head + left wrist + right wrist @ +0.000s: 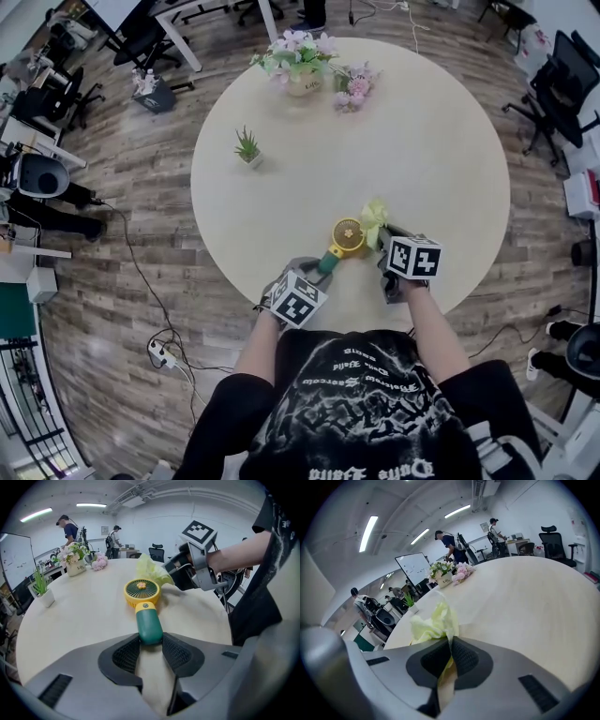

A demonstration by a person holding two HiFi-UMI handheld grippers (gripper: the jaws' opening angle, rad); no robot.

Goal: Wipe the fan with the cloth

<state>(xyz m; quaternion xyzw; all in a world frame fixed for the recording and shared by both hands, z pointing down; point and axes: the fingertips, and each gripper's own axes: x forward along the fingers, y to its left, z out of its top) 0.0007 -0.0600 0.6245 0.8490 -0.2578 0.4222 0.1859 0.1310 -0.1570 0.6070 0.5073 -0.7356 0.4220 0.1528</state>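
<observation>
Head view: a vase of flowers [302, 67] and a small potted plant [247, 147] stand on the round table [441, 159], with office chairs [561, 80] around it.

Left gripper view: the left gripper [150, 649] clamps the green handle of the fan [145, 608], which lies on the table.

Right gripper view: the right gripper [449, 660] pinches the yellow cloth [433, 623]. Its bunch blocks whatever lies just beyond.

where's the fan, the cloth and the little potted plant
handheld fan [142, 589], left gripper view, on its yellow grille
yellow-green cloth [432, 623], right gripper view, on the bunched part
small potted plant [247, 144], head view, on its green leaves
</observation>
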